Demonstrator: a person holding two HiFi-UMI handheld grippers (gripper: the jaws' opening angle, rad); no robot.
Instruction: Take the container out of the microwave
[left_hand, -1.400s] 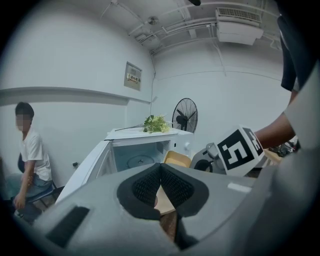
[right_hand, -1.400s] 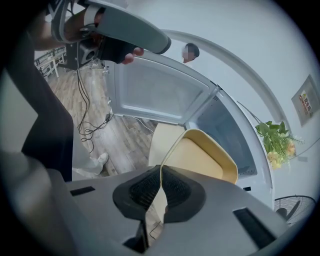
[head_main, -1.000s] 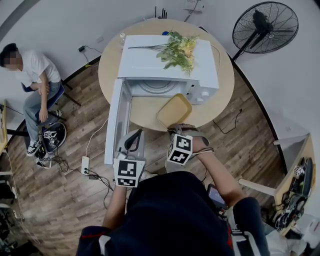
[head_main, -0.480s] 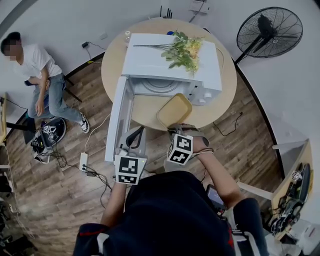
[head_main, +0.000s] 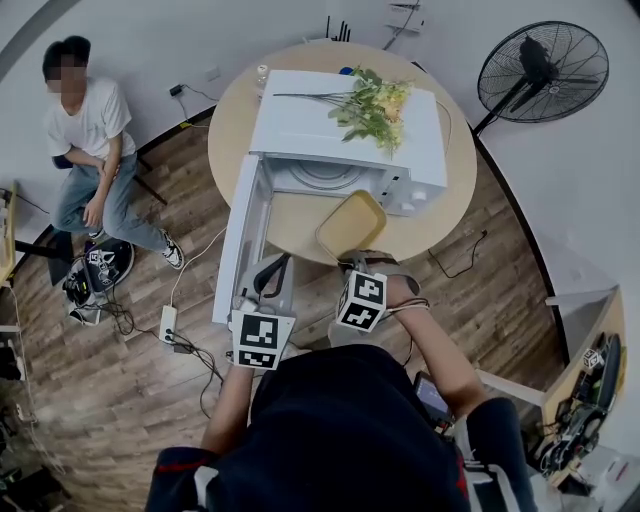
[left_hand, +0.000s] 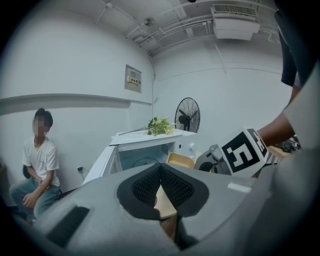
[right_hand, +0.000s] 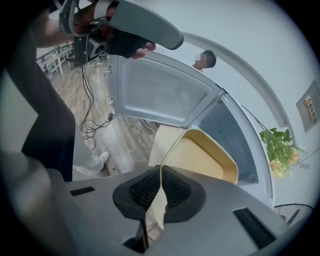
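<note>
The white microwave (head_main: 340, 130) stands on the round table (head_main: 440, 200) with its door (head_main: 240, 240) swung open to the left and its cavity (head_main: 320, 175) empty. A shallow yellow container (head_main: 350, 223) is outside, over the table's front edge. My right gripper (head_main: 352, 256) is shut on its near rim; in the right gripper view the container (right_hand: 207, 160) tilts upward from the shut pads (right_hand: 150, 187). My left gripper (head_main: 272, 268) hovers by the door's lower edge, jaws shut on nothing (left_hand: 160, 169). The microwave (left_hand: 145, 150) and container (left_hand: 180, 160) lie ahead of it.
Artificial flowers (head_main: 370, 100) lie on the microwave's top. A standing fan (head_main: 545, 70) is at the far right. A person (head_main: 90, 150) sits on a chair at the left. A power strip (head_main: 168, 325) and cables lie on the wooden floor below the door.
Both grippers and the container have held still. The seated person at the left has straightened up and shifted on the chair. The head view has drifted slightly.
</note>
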